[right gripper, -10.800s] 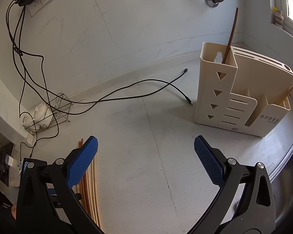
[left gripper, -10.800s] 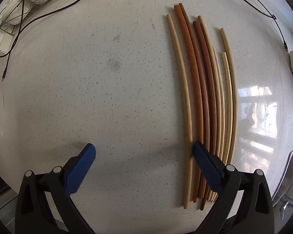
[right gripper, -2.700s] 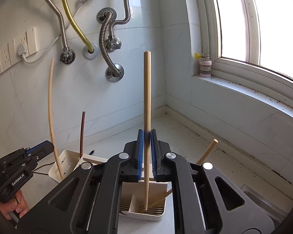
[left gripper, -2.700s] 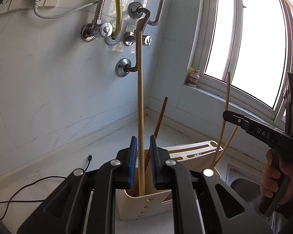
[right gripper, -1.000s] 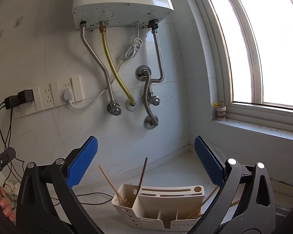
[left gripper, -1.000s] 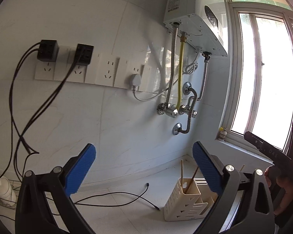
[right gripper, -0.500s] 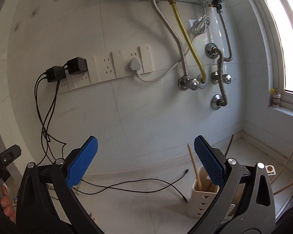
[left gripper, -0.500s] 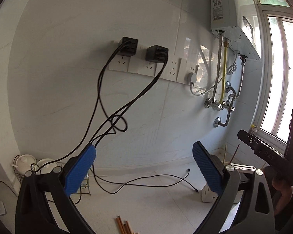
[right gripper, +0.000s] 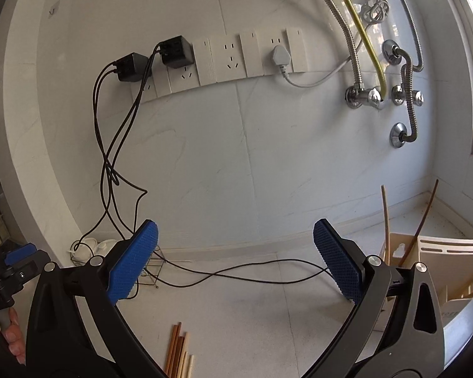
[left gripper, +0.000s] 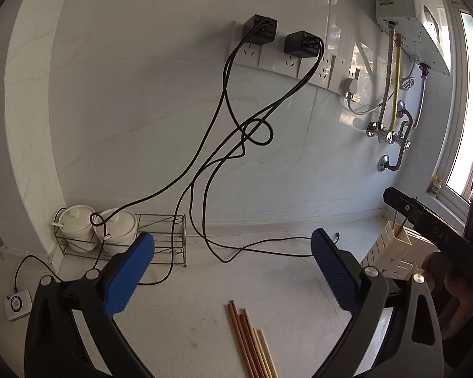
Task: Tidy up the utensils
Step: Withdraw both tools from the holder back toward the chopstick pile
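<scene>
Several wooden chopsticks [left gripper: 250, 341] lie side by side on the white counter, their far ends showing low between my left gripper's fingers; they also show low in the right wrist view [right gripper: 179, 351]. A cream utensil holder [right gripper: 438, 267] stands at the right with light and dark chopsticks upright in it; it also shows in the left wrist view [left gripper: 394, 252]. My left gripper [left gripper: 233, 272] is open and empty above the counter. My right gripper [right gripper: 235, 263] is open and empty, left of the holder.
Black cables [left gripper: 252, 249] trail across the counter from wall chargers [right gripper: 154, 58]. A wire rack [left gripper: 160, 239] with two white lidded pots [left gripper: 78, 223] stands at the back left. A small white device [left gripper: 15, 304] lies far left. Pipes and valves [right gripper: 381, 94] hang on the wall.
Both grippers have let go of their chopsticks into the holder, opened, and swung left and down. The chopsticks on the counter have come further into view.
</scene>
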Demonstrator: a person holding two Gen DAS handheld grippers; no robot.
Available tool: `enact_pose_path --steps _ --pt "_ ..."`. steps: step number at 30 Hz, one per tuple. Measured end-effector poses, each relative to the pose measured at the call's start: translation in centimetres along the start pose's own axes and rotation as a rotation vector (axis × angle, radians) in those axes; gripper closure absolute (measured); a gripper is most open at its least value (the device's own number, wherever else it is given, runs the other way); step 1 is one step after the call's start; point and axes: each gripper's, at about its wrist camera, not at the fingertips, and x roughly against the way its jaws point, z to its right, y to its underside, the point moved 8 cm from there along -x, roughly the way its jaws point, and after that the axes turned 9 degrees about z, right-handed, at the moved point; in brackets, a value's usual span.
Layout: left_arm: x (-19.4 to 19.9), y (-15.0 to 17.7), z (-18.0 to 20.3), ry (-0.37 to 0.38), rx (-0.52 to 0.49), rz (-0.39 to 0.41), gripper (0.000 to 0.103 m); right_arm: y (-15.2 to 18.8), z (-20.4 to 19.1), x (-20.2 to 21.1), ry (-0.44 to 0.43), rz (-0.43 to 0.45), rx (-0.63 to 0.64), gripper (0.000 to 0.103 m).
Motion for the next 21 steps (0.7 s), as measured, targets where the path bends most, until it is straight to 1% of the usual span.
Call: enact_pose_path --steps 3,7,10,16,19,21 --pt "-0.7 1.8 -0.6 -0.026 -0.006 -0.068 0.005 1.9 0.0 -0.2 -0.005 -0.057 -0.001 0.008" --pt "-2.2 5.3 -1.4 -0.056 0.009 -0.201 0.005 4.6 0.2 -0.2 0.005 -0.142 -0.004 0.008" --pt "-3.1 8.2 -1.7 -0.064 0.012 -0.309 0.005 6.4 0.7 0.1 0.024 -0.18 -0.021 0.008" --pt "-4.5 14.3 -1.6 -0.078 -0.008 -0.521 0.005 8.9 2.2 1.1 0.062 -0.229 -0.045 0.008" --pt "-4.8 16.3 -1.3 -0.082 -0.02 -0.581 0.005 9.9 2.9 1.9 0.077 -0.244 -0.061 0.008" --pt "-5.0 17.3 -1.1 -0.089 -0.029 -0.625 0.005 10.2 3.4 2.4 0.088 -0.239 -0.083 0.008"
